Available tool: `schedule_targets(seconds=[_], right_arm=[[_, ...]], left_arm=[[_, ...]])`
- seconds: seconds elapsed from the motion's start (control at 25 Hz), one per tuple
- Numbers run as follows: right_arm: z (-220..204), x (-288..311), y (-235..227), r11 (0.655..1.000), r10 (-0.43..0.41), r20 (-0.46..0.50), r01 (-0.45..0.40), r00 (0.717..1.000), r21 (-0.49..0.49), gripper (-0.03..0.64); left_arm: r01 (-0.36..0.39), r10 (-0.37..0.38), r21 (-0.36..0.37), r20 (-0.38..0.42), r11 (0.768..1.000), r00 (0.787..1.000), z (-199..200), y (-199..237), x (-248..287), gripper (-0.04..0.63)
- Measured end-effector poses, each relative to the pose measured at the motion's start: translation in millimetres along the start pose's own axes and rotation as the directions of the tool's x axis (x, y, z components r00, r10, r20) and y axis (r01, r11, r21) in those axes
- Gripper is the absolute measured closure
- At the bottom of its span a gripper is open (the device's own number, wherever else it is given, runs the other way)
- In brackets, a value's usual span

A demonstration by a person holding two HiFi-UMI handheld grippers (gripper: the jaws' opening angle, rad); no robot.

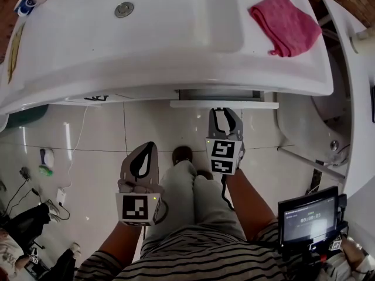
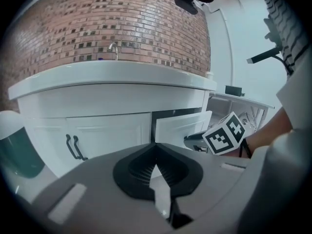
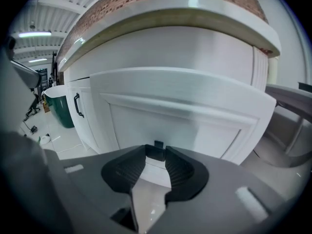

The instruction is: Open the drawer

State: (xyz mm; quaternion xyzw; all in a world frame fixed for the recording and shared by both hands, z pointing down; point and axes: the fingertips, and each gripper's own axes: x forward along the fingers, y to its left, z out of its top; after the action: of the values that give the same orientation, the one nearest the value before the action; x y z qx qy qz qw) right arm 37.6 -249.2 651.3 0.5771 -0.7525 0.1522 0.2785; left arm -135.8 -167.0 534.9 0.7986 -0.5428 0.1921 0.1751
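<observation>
The white drawer (image 1: 224, 105) under the vanity top (image 1: 176, 51) stands pulled out a little. Its front fills the right gripper view (image 3: 185, 111), and its small black handle (image 3: 158, 144) sits between that gripper's tips. My right gripper (image 1: 225, 112) reaches up to the drawer front, jaws apart with a gap on both sides of the handle. In the left gripper view the drawer (image 2: 183, 126) juts from the cabinet with the right gripper (image 2: 193, 139) at it. My left gripper (image 1: 143, 154) hangs back over the floor, its pads meeting at the tip (image 2: 156, 147) with nothing in them.
A pink cloth (image 1: 285, 24) lies on the vanity top beside the basin drain (image 1: 123, 9). Cabinet doors with black handles (image 2: 73, 146) stand left of the drawer, with a green bin (image 2: 17, 150) further left. White fixture (image 1: 304, 127) at right. The person's legs (image 1: 193, 198) are below the grippers.
</observation>
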Motion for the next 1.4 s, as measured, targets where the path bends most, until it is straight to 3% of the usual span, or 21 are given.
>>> schedule_targets(seconds=[0.64, 0.8, 0.92, 1.0, 1.04, 1.16, 1.4], right_arm=[[-85.6, -113.2, 38.2, 0.999, 0.047, -0.119, -0.048, 0.992, -0.004, 0.494], [-92.5, -125.8, 39.1, 0.997, 0.046, -0.120, -0.052, 0.992, -0.050, 0.504], [-94.3, -128.9, 34.7, 0.998, 0.019, -0.117, -0.027, 0.993, -0.062, 0.537], [-93.8, -135.6, 28.5, 0.999, -0.025, -0.117, 0.020, 0.993, -0.046, 0.615], [-92.7, -144.1, 27.0, 0.999, -0.039, -0.119, 0.034, 0.992, -0.038, 0.615], [-73.5, -188.4, 29.5, 0.999, -0.021, -0.098, 0.016, 0.995, -0.048, 0.615], [38.2, -319.7, 31.6, 0.991, 0.088, 0.092, -0.078, 0.992, -0.108, 0.615]], left_arm=[[0.021, -0.021, -0.005, -0.050, 1.000, 0.999, -29.4, -48.4, -75.6, 0.580], [0.023, -0.023, 0.003, -0.023, 1.000, 0.999, -25.8, -57.4, -87.2, 0.580], [0.016, -0.016, 0.007, -0.012, 1.000, 1.000, -24.4, -58.4, -93.6, 0.580], [0.009, -0.009, 0.000, -0.018, 1.000, 1.000, -24.7, -59.6, -100.0, 0.580], [0.006, -0.006, -0.002, -0.021, 1.000, 1.000, -22.3, -61.7, -106.2, 0.580], [-0.006, 0.006, -0.002, -0.019, 1.000, 1.000, 1.6, -70.7, -136.6, 0.580], [-0.036, 0.034, 0.024, 0.069, 0.999, 0.997, 76.7, -84.4, -226.9, 0.580]])
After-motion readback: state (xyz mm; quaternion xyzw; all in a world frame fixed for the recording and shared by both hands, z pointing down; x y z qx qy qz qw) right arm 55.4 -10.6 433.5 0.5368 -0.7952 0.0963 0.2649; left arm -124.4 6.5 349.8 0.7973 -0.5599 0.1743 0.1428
